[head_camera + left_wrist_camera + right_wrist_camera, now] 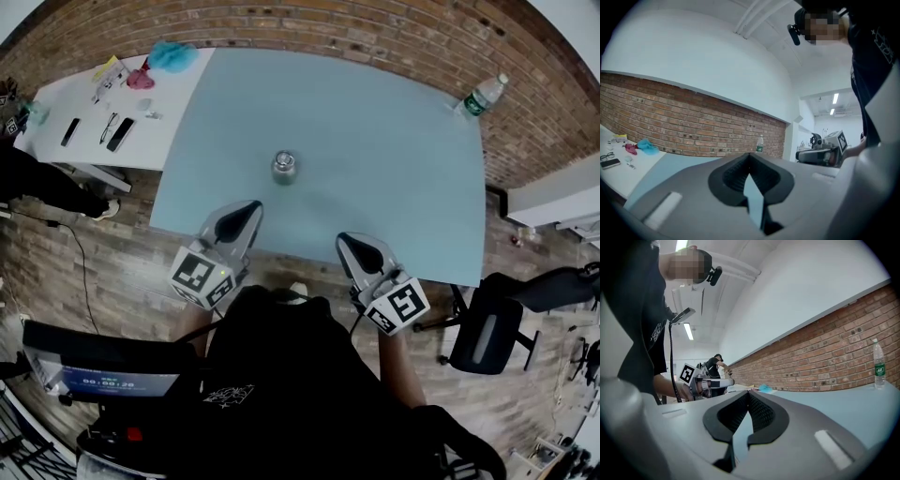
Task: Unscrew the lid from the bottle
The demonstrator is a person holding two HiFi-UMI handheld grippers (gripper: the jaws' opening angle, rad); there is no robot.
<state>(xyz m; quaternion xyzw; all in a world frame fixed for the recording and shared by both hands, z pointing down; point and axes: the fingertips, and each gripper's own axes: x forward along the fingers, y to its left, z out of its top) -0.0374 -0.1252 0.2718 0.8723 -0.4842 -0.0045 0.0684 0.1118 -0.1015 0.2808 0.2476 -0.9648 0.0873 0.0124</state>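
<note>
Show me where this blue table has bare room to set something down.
The blue table is almost all bare: wide patches left, right and behind the steel bottle at its middle. Only the far right corner holds a water bottle. The white table to the left is crowded with small items.

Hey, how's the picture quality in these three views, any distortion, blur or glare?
Head view: strong fisheye, table edges bow, even light, metal bottle small but sharp. Left gripper view: dark rounded corners, brick wall curves, ceiling lights blown out. Right gripper view: same dark corners, the right gripper up close looks soft, wall crisp.
</note>
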